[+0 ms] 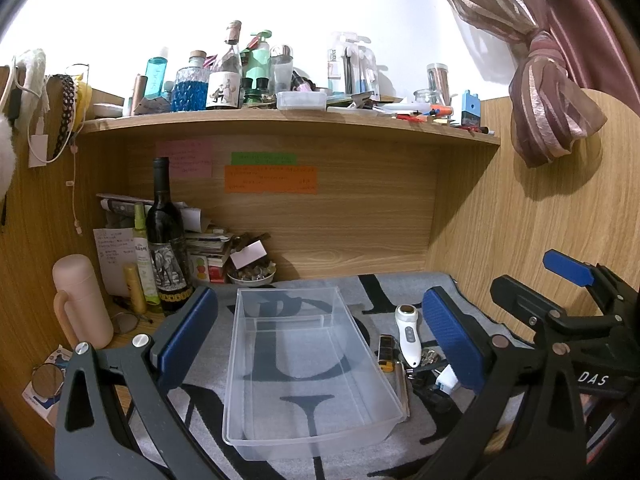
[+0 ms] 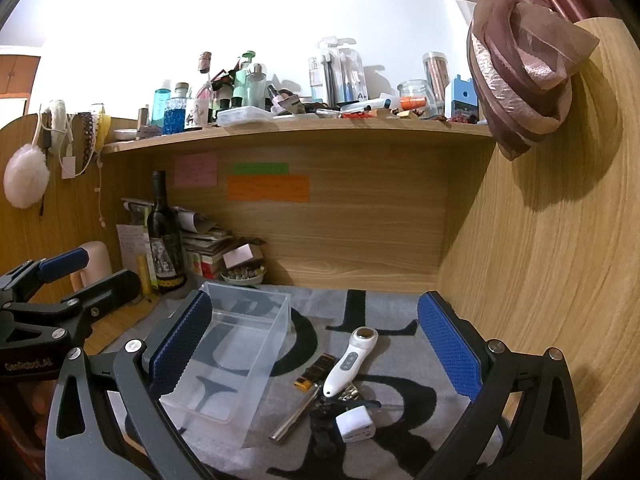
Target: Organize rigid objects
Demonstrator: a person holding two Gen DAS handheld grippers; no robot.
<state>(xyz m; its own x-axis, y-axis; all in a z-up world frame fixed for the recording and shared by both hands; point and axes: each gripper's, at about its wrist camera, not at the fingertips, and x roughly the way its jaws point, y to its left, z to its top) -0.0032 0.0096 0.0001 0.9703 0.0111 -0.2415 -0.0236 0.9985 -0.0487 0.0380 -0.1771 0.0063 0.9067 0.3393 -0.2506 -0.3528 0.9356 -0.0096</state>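
The left hand-held gripper (image 1: 320,340) has its blue pads wide apart and holds nothing, with one clear plastic box (image 1: 308,364) sitting empty on the gray mat (image 1: 352,444) between them. The right hand-held gripper (image 2: 316,348) is wide apart and empty too, above one white handheld device (image 2: 349,360), one black and yellow lighter (image 2: 314,372), one silver metal stick (image 2: 296,412), one white charger (image 2: 356,424) and some keys (image 2: 348,394), all just right of the box. The mat covers a wooden tabletop (image 2: 116,320) with one dark wine bottle (image 2: 164,236) at the back, one full shelf (image 2: 300,128) above and a pink curtain (image 2: 520,76).

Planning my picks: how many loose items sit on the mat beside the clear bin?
6, at least: white handheld device, black-and-yellow lighter, silver metal tube, white charger plug, keys, a black item beneath them. The pile may hide more.
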